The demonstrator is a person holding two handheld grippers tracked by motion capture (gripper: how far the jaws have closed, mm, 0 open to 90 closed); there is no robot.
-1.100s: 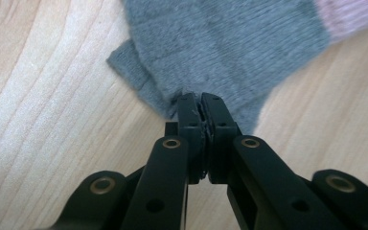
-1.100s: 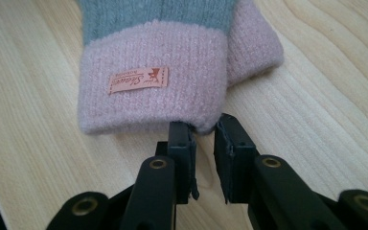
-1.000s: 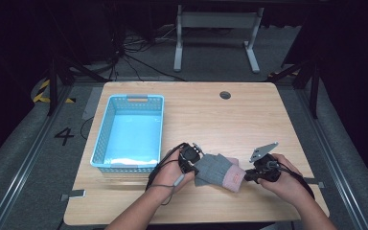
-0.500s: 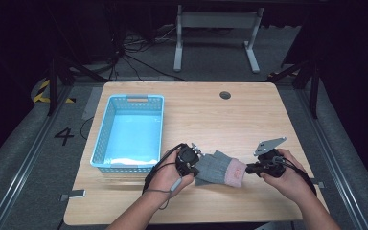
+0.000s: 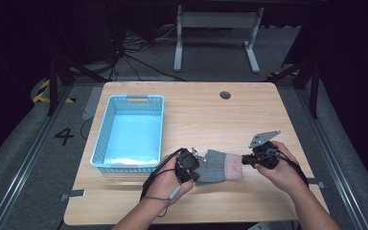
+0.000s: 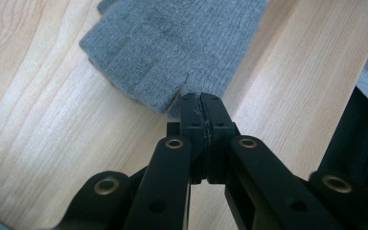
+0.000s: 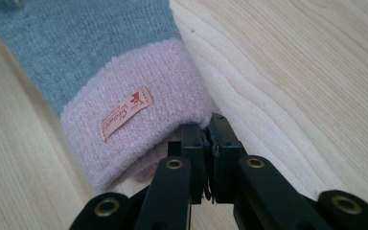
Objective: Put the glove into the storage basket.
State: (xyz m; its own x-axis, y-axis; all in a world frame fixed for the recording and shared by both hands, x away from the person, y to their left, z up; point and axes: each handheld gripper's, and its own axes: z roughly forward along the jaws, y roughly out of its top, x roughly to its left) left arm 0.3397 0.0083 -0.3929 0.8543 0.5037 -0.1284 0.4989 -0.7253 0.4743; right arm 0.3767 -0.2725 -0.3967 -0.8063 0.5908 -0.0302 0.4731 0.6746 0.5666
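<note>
Both claws lifted one glove [image 5: 220, 166] slightly.

Light blue plastic basket [image 5: 106, 128] at 9 o'clock on wooden worktop [image 5: 206, 115], metal stand [image 5: 215, 28] on floor at 12 o'clock

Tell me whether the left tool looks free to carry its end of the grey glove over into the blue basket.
Probably yes. The left tool is shut on the glove, and bare table separates it from the basket beside it. But the right tool grips the pink cuff, so it must follow or release.
</note>
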